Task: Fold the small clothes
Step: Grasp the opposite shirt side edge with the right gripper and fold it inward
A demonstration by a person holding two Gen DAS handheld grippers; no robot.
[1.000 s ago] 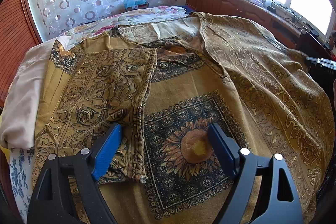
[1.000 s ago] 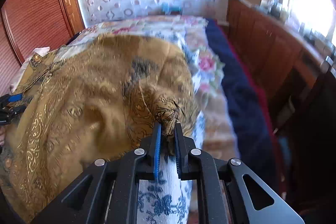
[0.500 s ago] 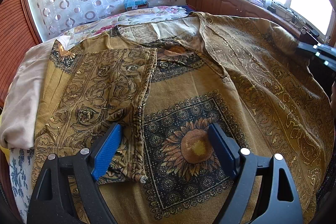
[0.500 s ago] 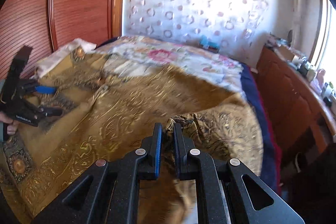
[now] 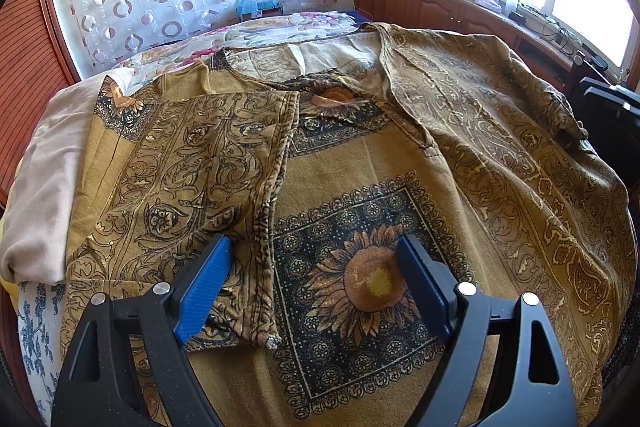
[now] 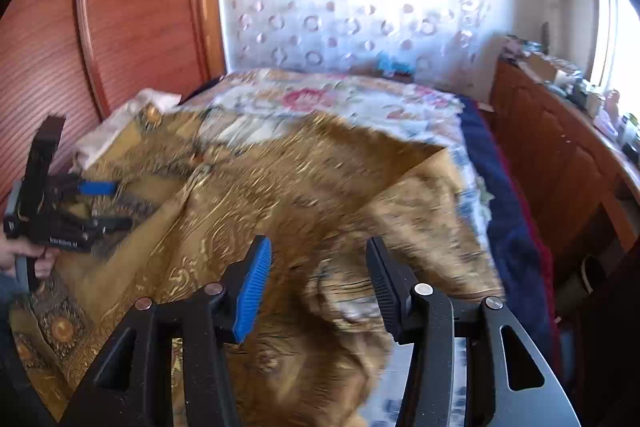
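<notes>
A mustard garment [image 5: 360, 167] with dark scrollwork and a sunflower print [image 5: 368, 283] lies spread on the bed. Its left side panel [image 5: 192, 163] is folded in toward the middle, and its right side drapes toward the bed edge. My left gripper [image 5: 313, 243] hovers open just above the print, gripping nothing. In the right wrist view the garment [image 6: 280, 195] is blurred. My right gripper [image 6: 318, 245] has its jaws opening over the rumpled right edge of the cloth, and the pads do not press on it. The left gripper [image 6: 114, 205] shows at far left there.
The garment lies on a floral bedcover [image 5: 280, 27], with a white cloth [image 5: 48, 187] at its left. A dark blue blanket [image 6: 500, 207] runs along the bed's right side. Wooden cabinets [image 5: 440, 11] with clutter stand by the window. A red-brown wardrobe [image 6: 140, 7] stands at left. A person's hand [image 6: 36, 259] holds the left gripper.
The right gripper was shut on a bunched edge of the garment; it rose, swung over the bed and now stands apart from the cloth, which has dropped. The left gripper has not moved.
</notes>
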